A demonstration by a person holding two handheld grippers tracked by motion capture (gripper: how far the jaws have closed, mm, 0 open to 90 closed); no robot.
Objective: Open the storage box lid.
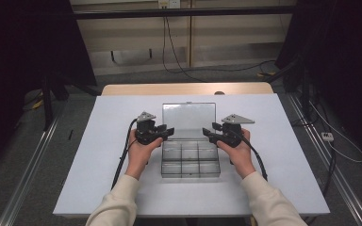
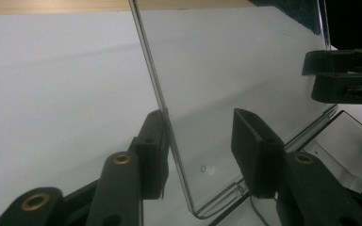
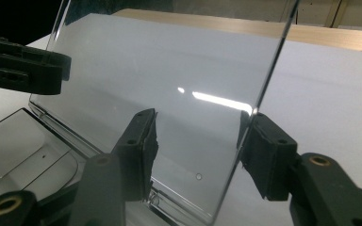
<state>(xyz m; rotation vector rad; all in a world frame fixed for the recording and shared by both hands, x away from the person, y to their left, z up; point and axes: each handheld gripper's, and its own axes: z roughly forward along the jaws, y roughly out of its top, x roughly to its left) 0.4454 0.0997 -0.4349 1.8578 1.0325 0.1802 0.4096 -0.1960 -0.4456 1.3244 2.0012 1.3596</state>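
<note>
A clear plastic compartment box point(image 1: 190, 160) sits at the centre of the high view on a white table point(image 1: 103, 155). Its lid point(image 1: 189, 120) stands raised behind the compartments, hinged along the back edge of the box.

Left gripper point(image 1: 166, 133): held in the person's left hand point(image 1: 139, 153), left of centre in the high view, at the lid's left edge. In the left gripper view the lid point(image 2: 231, 84) runs from the top centre down to the lower middle of the frame, and its edge passes between the two black jaws. One jaw lies just beside the edge at lower left; the other stands apart from the panel at lower right. The jaws are released, not pressing the lid.

Right gripper point(image 1: 211, 133): held in the right hand point(image 1: 238, 153), right of centre in the high view, at the lid's right edge. In the right gripper view the lid point(image 3: 169, 94) fills the middle of the frame, with its edge slanting down from the upper right. One jaw sits at lower centre in front of the panel; the other is at lower right, just beside the edge. A gap shows around the panel, so these jaws are also released.

The left gripper point(image 3: 23, 66) appears at the upper left of the right gripper view, and the right gripper point(image 2: 344, 77) at the upper right of the left gripper view. The open compartments point(image 3: 23, 141) show at the lower left of the right gripper view.
</note>
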